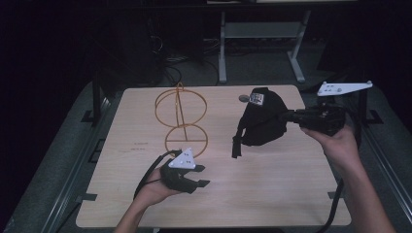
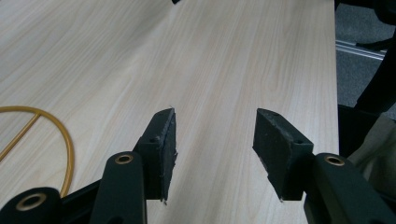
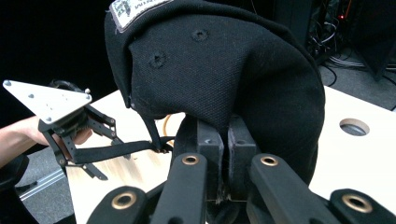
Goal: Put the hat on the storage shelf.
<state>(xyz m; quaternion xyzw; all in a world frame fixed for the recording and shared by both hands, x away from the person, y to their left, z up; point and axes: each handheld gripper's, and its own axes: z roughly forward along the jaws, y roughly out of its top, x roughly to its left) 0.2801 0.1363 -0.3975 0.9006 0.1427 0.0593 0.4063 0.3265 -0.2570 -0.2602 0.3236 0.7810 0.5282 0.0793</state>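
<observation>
A black cap (image 1: 262, 119) hangs above the table (image 1: 272, 194), pinched at its fabric edge by the closed right gripper (image 3: 223, 140). Soft, light cloth, it sags and folds; its loose strap (image 3: 116, 150) dangles. The stiffer brim would probably give a firmer hold. The left gripper (image 2: 212, 144) stands open, empty, beside a wire stand (image 1: 182, 121). No containers appear.

One black cap (image 1: 262, 119) and one gold wire stand (image 1: 181, 121) made of two rings are at the bench (image 1: 272, 194). Two claws are there, one left claw (image 1: 200, 175) and one right claw (image 1: 286, 116). The bench has one round hole (image 1: 243, 98).
</observation>
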